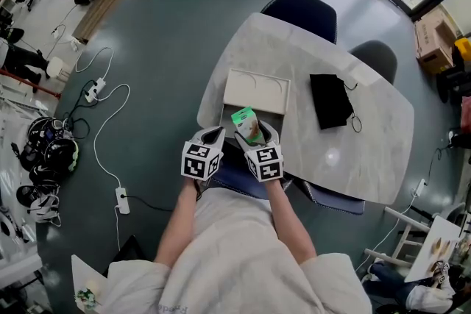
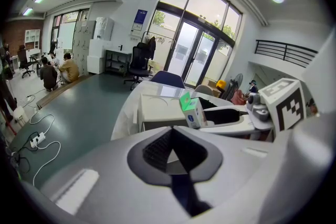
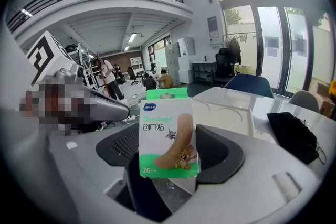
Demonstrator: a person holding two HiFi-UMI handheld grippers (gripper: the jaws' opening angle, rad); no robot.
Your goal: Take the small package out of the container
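Observation:
A small green and white bandage package (image 1: 246,124) stands upright between the jaws of my right gripper (image 1: 257,134), which is shut on its lower part. In the right gripper view the package (image 3: 169,134) fills the middle, clamped by the right gripper (image 3: 170,160). It hangs just above the near open end of the flat beige container (image 1: 256,90) on the white marble table (image 1: 368,151). My left gripper (image 1: 209,137) sits close to the left of the package, jaws together and empty. In the left gripper view, past my left gripper (image 2: 173,150), I see the package (image 2: 192,110) and the container (image 2: 157,110).
A black pouch (image 1: 331,99) with a cord lies on the table to the right of the container. A dark blue chair (image 1: 302,7) and a grey one (image 1: 375,55) stand at the far side. Cables and a power strip (image 1: 96,88) lie on the floor to the left.

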